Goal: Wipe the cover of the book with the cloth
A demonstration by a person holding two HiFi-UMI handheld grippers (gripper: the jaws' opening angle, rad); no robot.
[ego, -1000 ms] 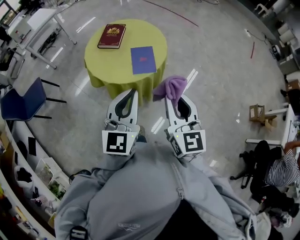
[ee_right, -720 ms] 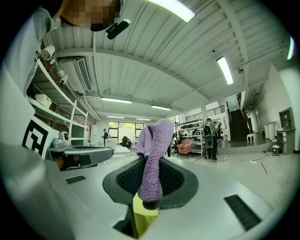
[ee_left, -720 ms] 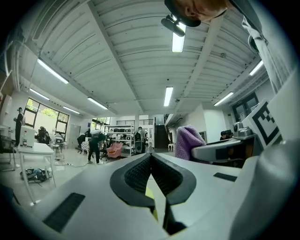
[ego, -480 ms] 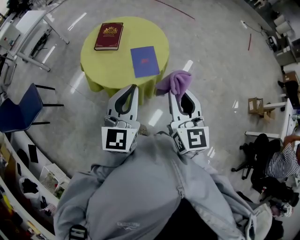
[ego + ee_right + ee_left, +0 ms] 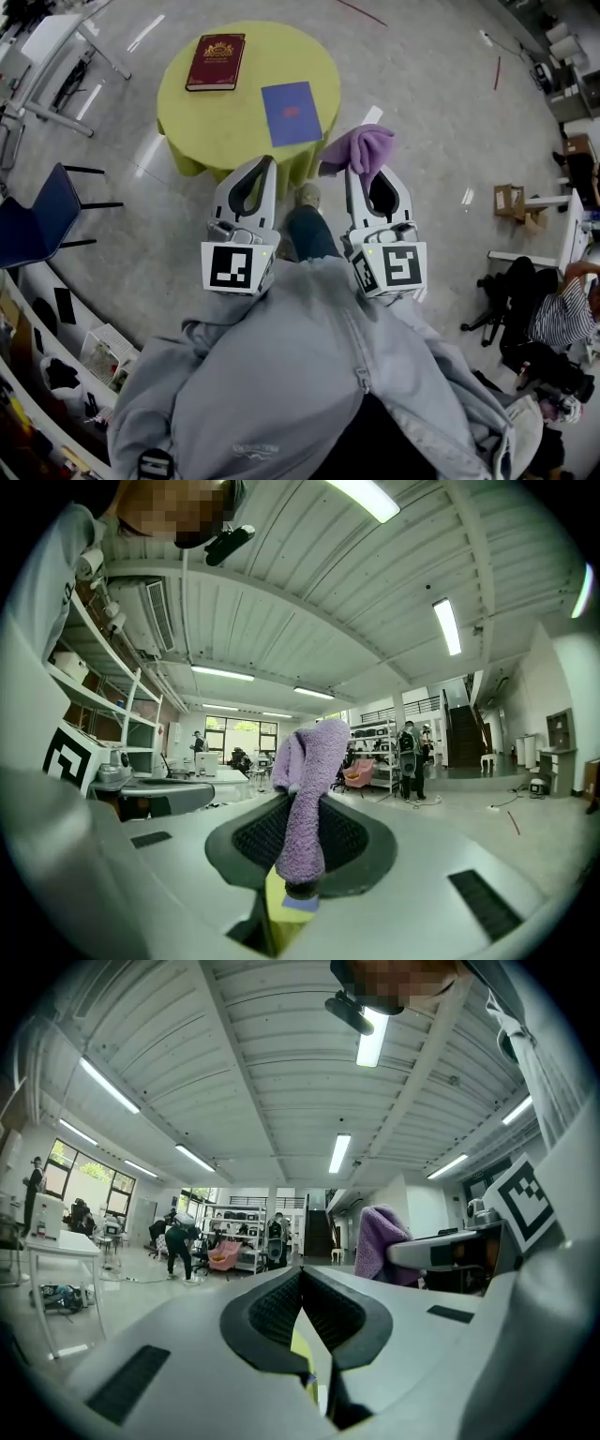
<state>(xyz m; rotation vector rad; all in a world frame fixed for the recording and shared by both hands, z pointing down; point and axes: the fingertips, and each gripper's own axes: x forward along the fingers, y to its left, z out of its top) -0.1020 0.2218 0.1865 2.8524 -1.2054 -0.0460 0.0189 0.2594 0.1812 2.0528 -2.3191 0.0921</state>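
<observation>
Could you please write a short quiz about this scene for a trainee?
1. True or false: the right hand-held gripper is shut on the purple cloth.
2. The left hand-held gripper holds: A a pen, B a cup, C nothing.
3. Fill in: the red book lies on the ____ table, apart from the purple cloth.
Key: 1 true; 2 C; 3 yellow.
</observation>
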